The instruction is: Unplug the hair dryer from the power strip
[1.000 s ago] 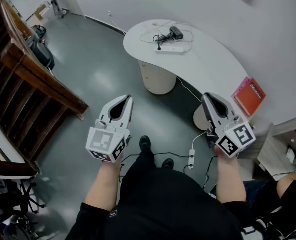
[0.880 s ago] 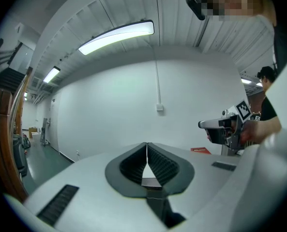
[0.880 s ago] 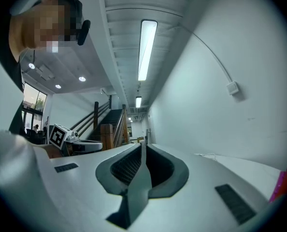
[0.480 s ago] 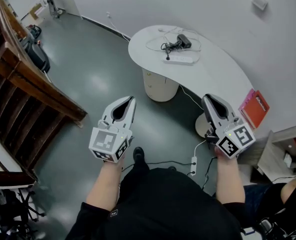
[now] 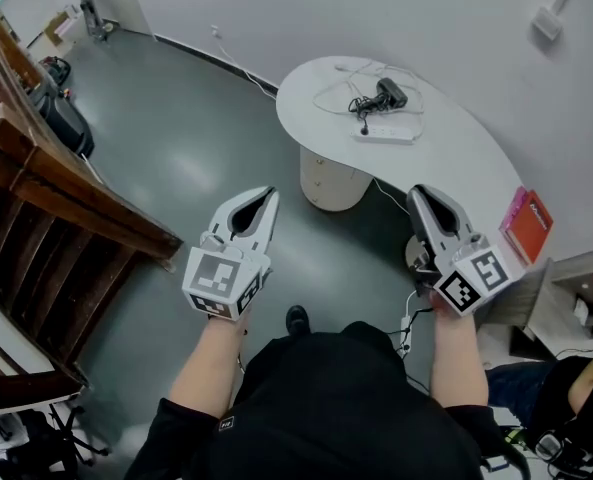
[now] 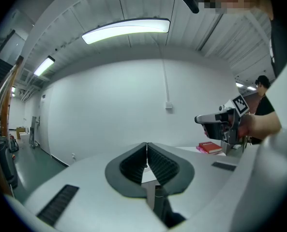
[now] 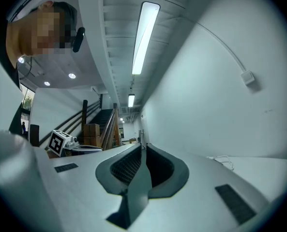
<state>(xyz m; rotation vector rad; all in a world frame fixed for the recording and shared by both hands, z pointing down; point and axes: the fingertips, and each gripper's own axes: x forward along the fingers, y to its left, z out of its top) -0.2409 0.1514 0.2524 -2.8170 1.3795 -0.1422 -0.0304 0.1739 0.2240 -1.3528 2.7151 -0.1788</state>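
Far ahead in the head view, a black hair dryer [image 5: 388, 92] lies on a white curved table [image 5: 446, 153]. Beside it lies a white power strip [image 5: 386, 134], with black and white cords looped around both. Whether the plug sits in the strip is too small to tell. My left gripper [image 5: 269, 195] [image 6: 146, 144] is held over the grey floor, well short of the table, jaws shut and empty. My right gripper [image 5: 416, 192] [image 7: 142, 146] is level with it near the table's right part, also shut and empty. Each gripper view shows mostly wall and ceiling.
A dark wooden stair railing [image 5: 66, 198] runs along the left. The table stands on a round pedestal [image 5: 331, 178]. A red book [image 5: 529, 223] lies at its right end. A second white power strip [image 5: 408, 328] with cords lies on the floor by my feet. Another person [image 5: 576, 388] sits lower right.
The table with the dryer and strip has slid right and nearer in the head view as I walk toward it. Both grippers stay side by side and shut.
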